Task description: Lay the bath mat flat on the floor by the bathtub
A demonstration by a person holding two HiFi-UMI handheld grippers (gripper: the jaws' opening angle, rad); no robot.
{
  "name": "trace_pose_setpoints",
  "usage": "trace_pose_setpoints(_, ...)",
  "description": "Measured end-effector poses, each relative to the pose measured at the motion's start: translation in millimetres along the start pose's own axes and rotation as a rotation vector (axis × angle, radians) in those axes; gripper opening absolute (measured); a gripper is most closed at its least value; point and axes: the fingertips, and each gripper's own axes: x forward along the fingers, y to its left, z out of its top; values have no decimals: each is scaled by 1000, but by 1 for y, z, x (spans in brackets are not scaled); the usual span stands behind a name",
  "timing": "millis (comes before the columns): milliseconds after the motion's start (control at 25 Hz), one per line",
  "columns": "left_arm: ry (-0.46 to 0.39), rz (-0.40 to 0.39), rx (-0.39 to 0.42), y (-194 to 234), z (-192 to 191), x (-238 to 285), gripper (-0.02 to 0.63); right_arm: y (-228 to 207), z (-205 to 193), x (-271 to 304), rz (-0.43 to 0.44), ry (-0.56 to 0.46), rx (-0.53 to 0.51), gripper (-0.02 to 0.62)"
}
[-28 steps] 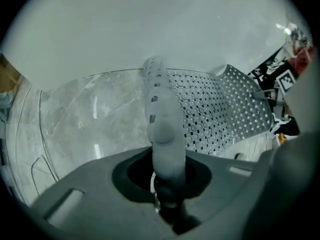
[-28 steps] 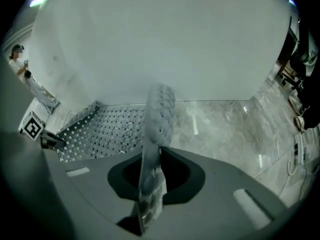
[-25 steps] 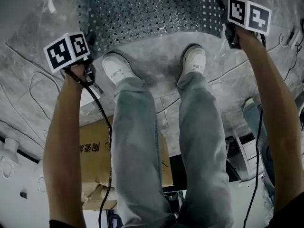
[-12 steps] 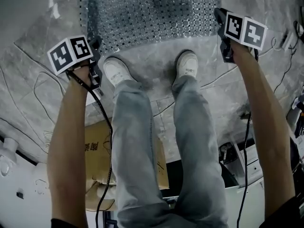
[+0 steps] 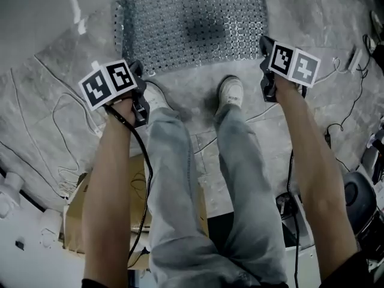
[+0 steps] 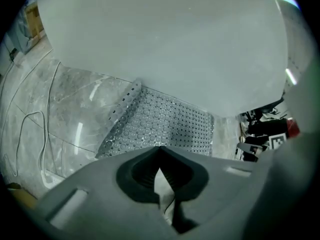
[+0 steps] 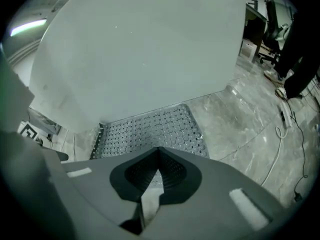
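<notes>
Bath mat, single; two shoes; left tool, right tool, seemingly empty.

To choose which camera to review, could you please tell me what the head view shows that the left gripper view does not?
Only the head view: the person's legs and white shoes, standing just short of the bath mat, and both forearms. Only the left gripper view: the left claw seen along its jaws, which are closed together with nothing between them. Both: the bath mat lying on the marble floor, with a loose cable to its left.
</notes>
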Motion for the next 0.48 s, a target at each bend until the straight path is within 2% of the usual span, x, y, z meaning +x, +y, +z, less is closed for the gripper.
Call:
trace_pose_setpoints(120, 3, -34, 2, -22, -11, -14, 3, 5, 2, -23, 28, 5, 31, 6)
trace_pose_setpoints(280, 28, -64, 49, -44, -31, -40, 3, 27, -5, -53, 104, 25, 41, 6)
trace_pose_setpoints(480, 23, -123, 24, -89, -51, -74, 3, 34, -4, -94, 129, 50, 23, 6)
